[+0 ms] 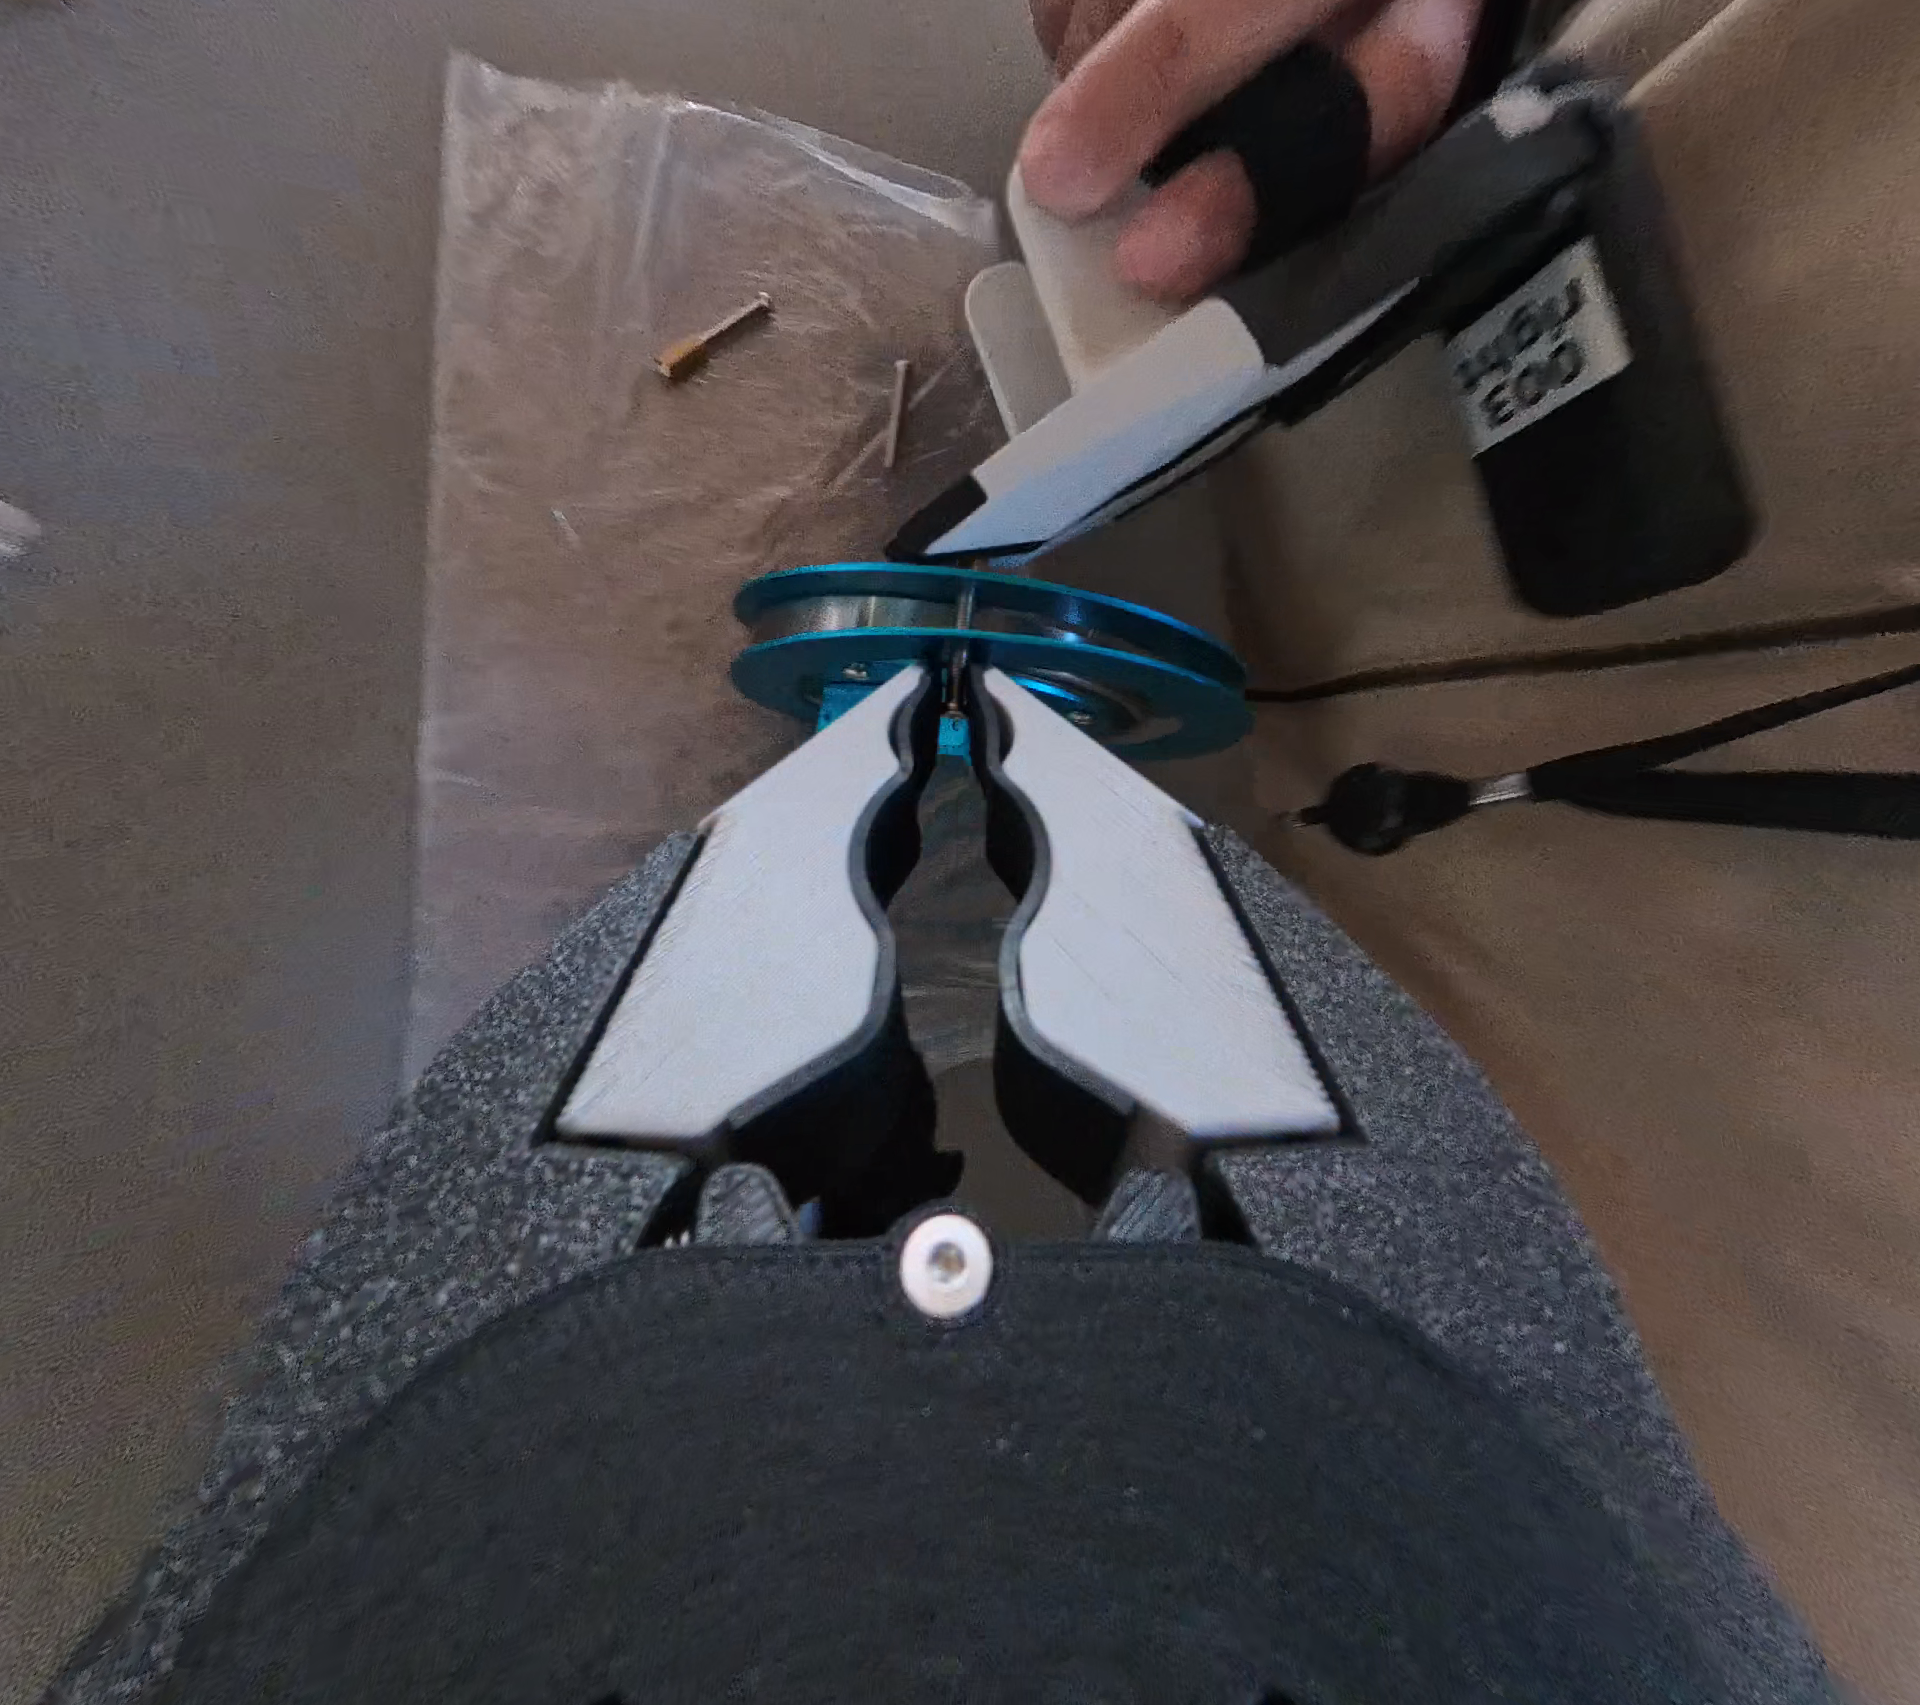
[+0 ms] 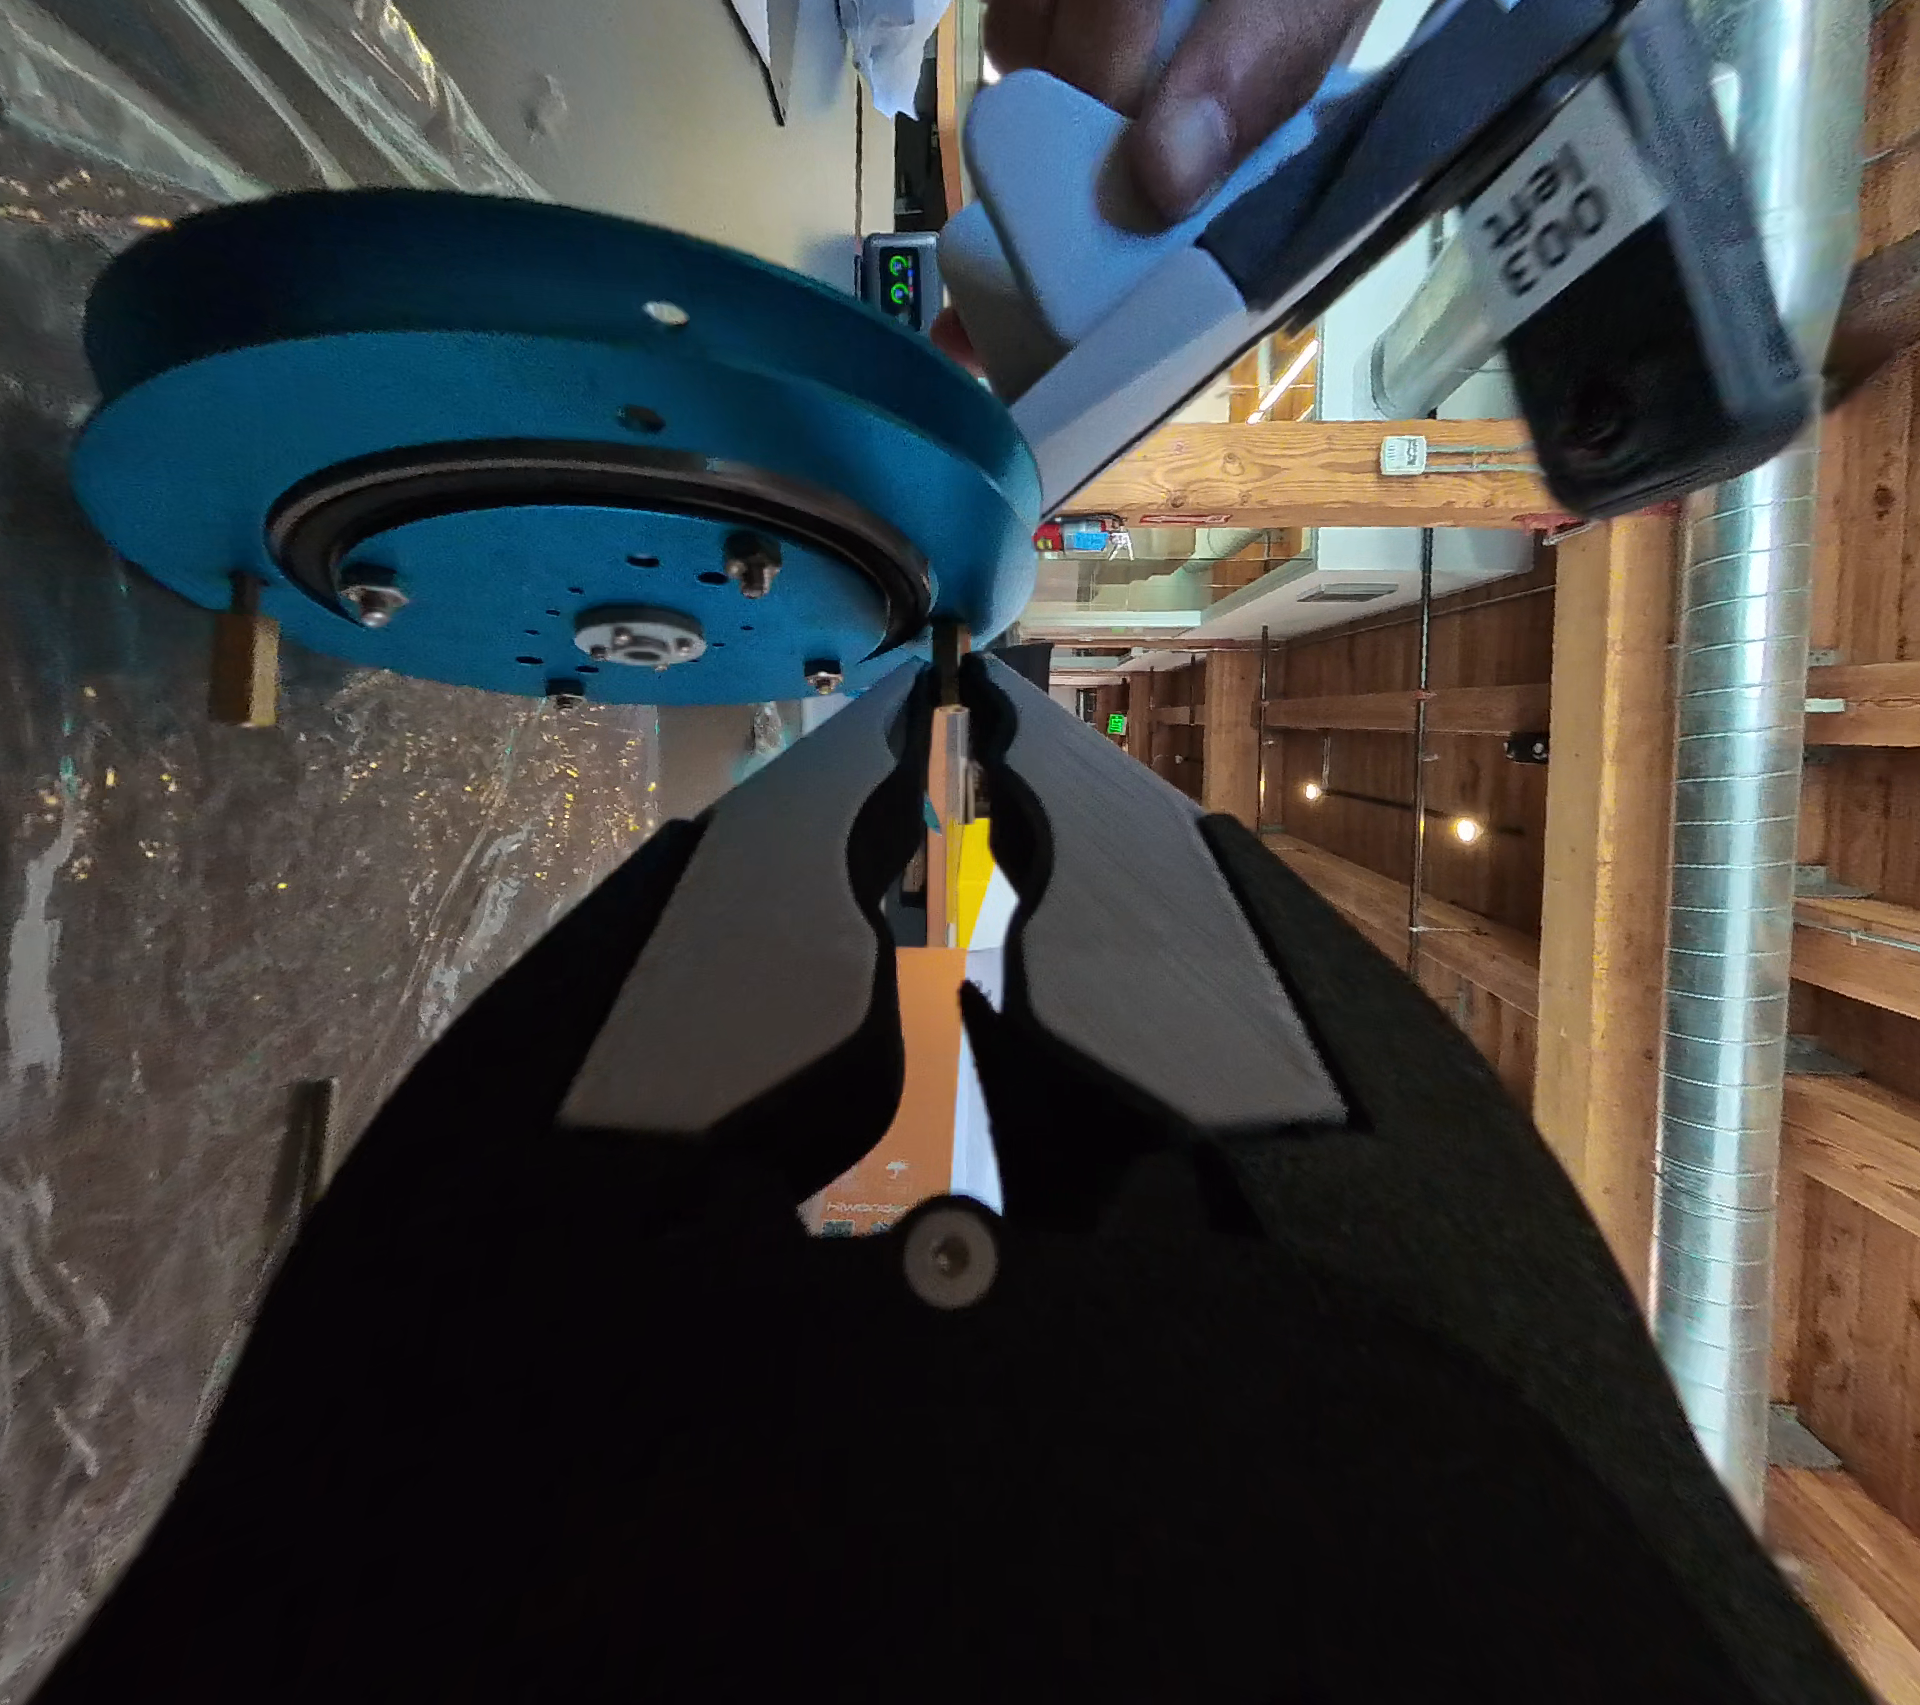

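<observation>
A blue two-plate disc assembly [image 1: 1091, 616] is held in the air between both grippers. My left gripper [image 1: 951, 699] is shut on a small blue block [image 1: 953, 733] at the lower plate's near edge. My right gripper [image 1: 940, 549], held by a hand [image 1: 1226, 14], comes in from the upper right with its tips at the top plate's rim. In the right wrist view the disc assembly [image 2: 520, 429] fills the left, and my right gripper [image 2: 951, 668] is shut on a brass standoff [image 2: 951, 653] at its rim. A second brass standoff [image 2: 244, 668] sticks out at the left edge.
A clear plastic bag [image 1: 623, 460] lies on the brown table with a loose brass standoff [image 1: 712, 336] and a thin screw [image 1: 896, 414] on it. A person's beige clothing [image 1: 1714, 1136] and black cord [image 1: 1558, 788] are on the right. A metal duct [image 2: 1745, 720] and wooden beams stand behind. Only a small space, under 4 cm, lies between the two pairs of fingers.
</observation>
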